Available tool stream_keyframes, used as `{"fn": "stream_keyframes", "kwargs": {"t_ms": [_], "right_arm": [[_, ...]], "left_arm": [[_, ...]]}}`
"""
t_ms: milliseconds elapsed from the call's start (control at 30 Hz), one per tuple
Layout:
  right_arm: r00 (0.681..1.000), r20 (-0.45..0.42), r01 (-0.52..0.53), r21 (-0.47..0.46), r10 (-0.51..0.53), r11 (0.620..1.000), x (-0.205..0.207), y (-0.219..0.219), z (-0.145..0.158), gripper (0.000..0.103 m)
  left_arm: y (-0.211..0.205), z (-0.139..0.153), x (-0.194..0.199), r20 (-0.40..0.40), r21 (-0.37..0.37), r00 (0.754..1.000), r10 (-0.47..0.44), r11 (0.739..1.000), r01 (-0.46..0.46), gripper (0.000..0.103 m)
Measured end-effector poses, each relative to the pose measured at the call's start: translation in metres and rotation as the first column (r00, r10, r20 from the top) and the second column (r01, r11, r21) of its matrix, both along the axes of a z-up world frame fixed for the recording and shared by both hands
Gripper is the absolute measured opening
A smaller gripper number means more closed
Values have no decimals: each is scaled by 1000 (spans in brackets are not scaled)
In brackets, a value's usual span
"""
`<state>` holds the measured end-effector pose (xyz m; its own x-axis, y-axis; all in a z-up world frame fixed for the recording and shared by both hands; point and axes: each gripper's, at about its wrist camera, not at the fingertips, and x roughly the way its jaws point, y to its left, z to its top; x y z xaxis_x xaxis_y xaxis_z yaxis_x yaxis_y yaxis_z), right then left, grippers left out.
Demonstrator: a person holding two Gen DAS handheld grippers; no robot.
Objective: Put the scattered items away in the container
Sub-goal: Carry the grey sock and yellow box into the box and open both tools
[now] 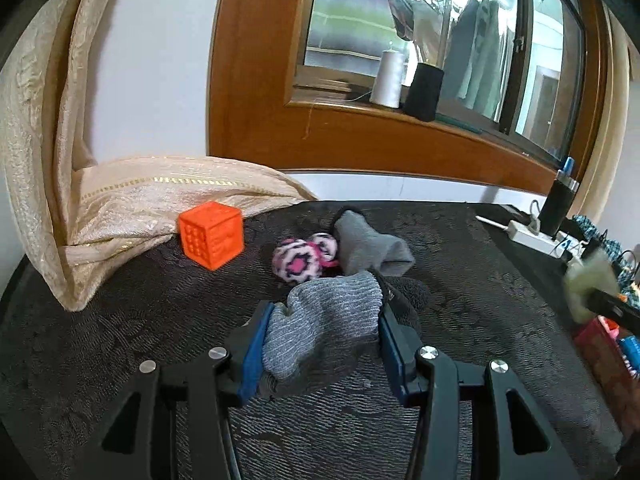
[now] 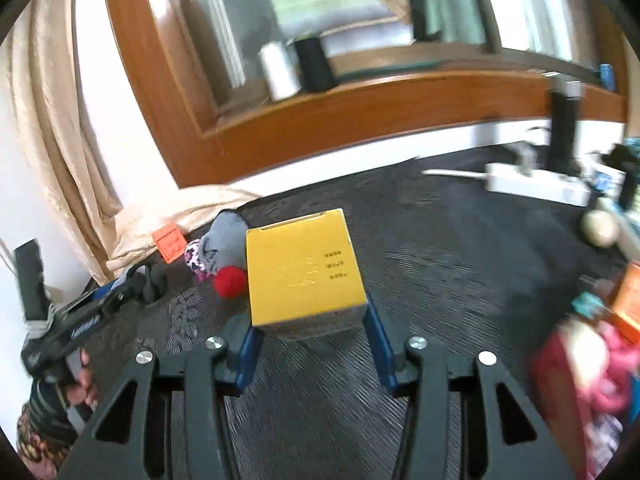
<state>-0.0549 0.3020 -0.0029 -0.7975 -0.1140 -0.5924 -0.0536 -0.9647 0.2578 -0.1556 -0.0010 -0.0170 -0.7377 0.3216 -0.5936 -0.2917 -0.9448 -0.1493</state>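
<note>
A: Quick status?

B: Left gripper point(image 1: 322, 330) is clamped on a grey striped sock point(image 1: 320, 320), pads pressing both sides of it, just above the dark table point(image 1: 120, 340). Right gripper point(image 2: 312, 338) has a yellow box point(image 2: 304, 268) between its blue pads; left pad looks to touch, right side close, so prob. gripping it, but blur makes that a judgement.

A: Rest of the stuff?

B: Mid-table toward the back edge: orange cube point(image 1: 211, 240) against the curtain point(image 1: 120, 216), pink patterned ball point(image 1: 298, 262), plain grey sock point(image 1: 370, 246), a black sock point(image 1: 408, 296) under the striped one. Red ball point(image 2: 230, 282) sits just beside the box in the right view.

A: Container?

B: Red bin point(image 2: 568, 396) at the table's right edge, w/ pink things in it already.

A: Risks?

B: Sock's limp, so its tail could drag the black sock along or snag the ball. Box grip is low on its base; a fast swing could tip it out. Both grippers heading to the right edge together could collide. Power strip point(image 1: 536, 236) cables at the back-right corner are a snag too.
</note>
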Motion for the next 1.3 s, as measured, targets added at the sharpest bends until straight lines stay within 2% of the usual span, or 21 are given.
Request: {"fn": "stream_keyframes", "kwargs": {"t_ms": [133,333,567,767,933,1100,1300], "right_arm": [[997,-37,61,-17,-62,998,51,24,11,51],[983,-63,174,-22,-175,984,116,67,15,51],[924,-96,372,5,-369,928,184,144,27,52],[891,-56,452,15,-450,892,198,187,13,52],[865,-11,501,88,-502,861,193,202,-2,52],[860,18,504,134,-510,853,191,211,-12,52],[860,18,501,160,-510,851,194,214,-15,51]], "left_arm": [[25,11,21,-10,11,998,-61,998,61,51],[83,33,59,-42,33,981,-189,981,190,51],[155,51,95,-68,31,940,-333,941,336,51],[212,55,116,-57,23,904,-424,905,426,51],[257,59,128,-47,31,867,-496,867,498,51],[306,58,132,-34,51,827,-561,826,562,51],[370,39,127,22,83,781,-625,779,621,52]]}}
